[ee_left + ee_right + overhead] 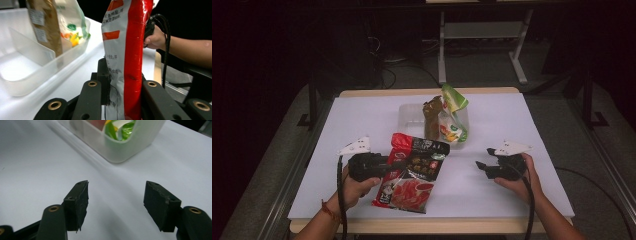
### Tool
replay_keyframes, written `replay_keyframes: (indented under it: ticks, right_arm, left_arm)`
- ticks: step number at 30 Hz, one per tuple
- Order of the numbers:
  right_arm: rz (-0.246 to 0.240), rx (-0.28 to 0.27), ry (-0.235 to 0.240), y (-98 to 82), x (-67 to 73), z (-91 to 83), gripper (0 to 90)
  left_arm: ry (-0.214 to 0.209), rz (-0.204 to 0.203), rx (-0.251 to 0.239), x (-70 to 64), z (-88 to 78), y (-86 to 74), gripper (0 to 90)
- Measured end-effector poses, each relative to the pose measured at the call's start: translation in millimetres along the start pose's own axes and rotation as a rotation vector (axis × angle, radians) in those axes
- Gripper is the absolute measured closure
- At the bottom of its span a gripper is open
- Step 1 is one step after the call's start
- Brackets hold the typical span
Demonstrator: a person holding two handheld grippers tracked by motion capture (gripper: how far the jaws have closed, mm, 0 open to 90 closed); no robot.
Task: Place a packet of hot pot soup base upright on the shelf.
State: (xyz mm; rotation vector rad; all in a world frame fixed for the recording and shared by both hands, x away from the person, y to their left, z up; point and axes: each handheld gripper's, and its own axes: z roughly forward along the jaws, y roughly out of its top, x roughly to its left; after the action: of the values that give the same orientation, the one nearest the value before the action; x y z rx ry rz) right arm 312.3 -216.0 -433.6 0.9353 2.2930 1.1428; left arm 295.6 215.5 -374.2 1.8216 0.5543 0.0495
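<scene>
The left gripper (377,166) has its jaws pinching the red snack bag (412,172) at one edge, the bag raised just above the white bench (352,120) near its front. Held so thinly, the slick bag may well slip or swing free. The right gripper (484,166) rests with jaws spread and empty. Farther back, the clear tub (407,112) already holds two upright packets (447,117); a sagging bag could knock them over or catch the rim.

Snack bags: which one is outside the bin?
The red bag, clamped in the left hand-held gripper. The brown bag and green bag stand in the clear bin.
</scene>
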Motion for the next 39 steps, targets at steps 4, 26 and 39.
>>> replay_keyframes:
  ticks: [4,26,39]
  right_arm:
    - [0.023,-0.01,-0.023,-3.5,-5.4,-2.8,32.1]
    - [0.064,-0.055,-0.082,-12.0,-15.3,-7.8,22.4]
    - [0.046,-0.048,-0.088,-11.3,-12.6,-5.7,21.9]
  left_arm:
    - [0.034,0.017,-0.026,0.7,-7.5,6.3,76.8]
    - [0.24,0.008,-0.186,16.7,-39.2,30.9,76.8]
    - [0.336,-0.018,-0.251,28.5,-31.2,48.8,76.8]
